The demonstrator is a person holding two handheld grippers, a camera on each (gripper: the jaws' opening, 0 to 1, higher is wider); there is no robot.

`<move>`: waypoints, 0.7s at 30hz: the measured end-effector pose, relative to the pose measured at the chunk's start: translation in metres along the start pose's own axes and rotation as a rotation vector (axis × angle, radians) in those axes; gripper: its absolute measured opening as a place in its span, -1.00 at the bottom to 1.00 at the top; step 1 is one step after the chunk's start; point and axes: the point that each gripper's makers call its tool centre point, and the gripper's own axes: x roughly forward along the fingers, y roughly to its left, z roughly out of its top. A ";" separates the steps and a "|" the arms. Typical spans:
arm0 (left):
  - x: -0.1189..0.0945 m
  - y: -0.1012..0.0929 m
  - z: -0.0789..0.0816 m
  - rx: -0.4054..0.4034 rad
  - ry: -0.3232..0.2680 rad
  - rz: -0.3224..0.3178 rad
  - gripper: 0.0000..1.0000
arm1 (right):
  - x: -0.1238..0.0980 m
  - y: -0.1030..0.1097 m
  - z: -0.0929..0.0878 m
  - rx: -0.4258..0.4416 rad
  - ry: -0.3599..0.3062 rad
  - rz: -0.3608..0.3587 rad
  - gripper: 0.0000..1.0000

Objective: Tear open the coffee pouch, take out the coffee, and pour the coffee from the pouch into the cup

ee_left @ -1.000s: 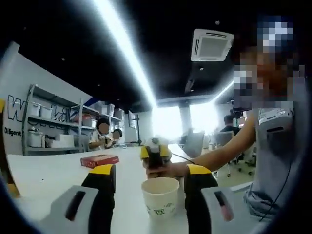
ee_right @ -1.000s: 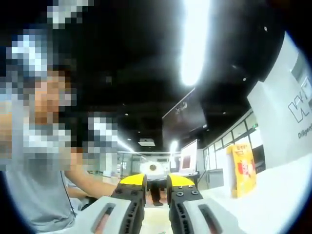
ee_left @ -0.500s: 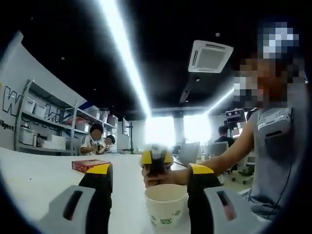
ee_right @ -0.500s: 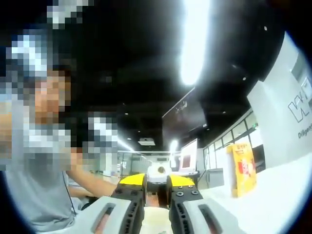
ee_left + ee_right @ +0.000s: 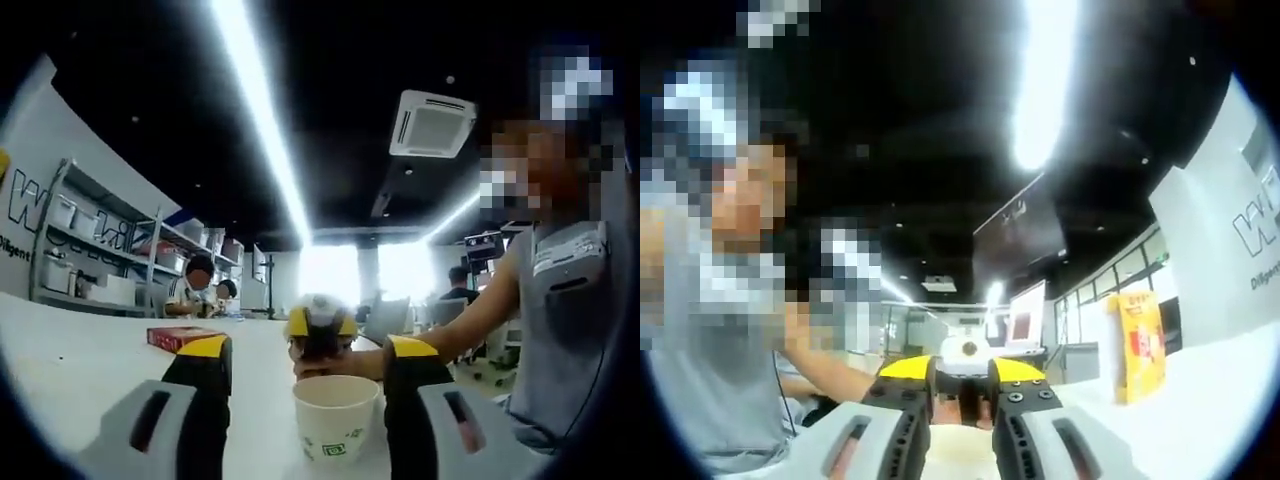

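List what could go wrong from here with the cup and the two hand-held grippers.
1. The paper cup stands between the left hand-held gripper's open jaws; closing hard might crush it or tip it over.
2. The right hand-held gripper faces it just behind the cup, so the two may collide above the rim.
3. The right gripper view looks nearly level, its jaws close together around something brownish I cannot identify; pouring with the cup barely in view risks spilling on the white table.

Lighting: room kept dim, ceiling dark. Glare thrown by overhead light strip (image 5: 262, 120), blown out in both views; far windows (image 5: 365, 272) overexposed. Edges bent by fisheye. Slight blur noted throughout; bkgd soft.
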 end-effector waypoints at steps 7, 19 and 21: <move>-0.005 0.012 0.006 -0.018 -0.028 0.006 0.27 | 0.000 -0.006 0.001 -0.033 0.022 -0.027 -0.38; -0.003 0.012 0.008 -0.030 -0.029 0.004 0.26 | 0.000 -0.012 -0.002 -0.084 0.118 -0.229 0.15; -0.002 0.011 0.006 -0.022 -0.019 0.004 0.25 | -0.006 -0.016 -0.009 -0.120 0.161 -0.305 0.24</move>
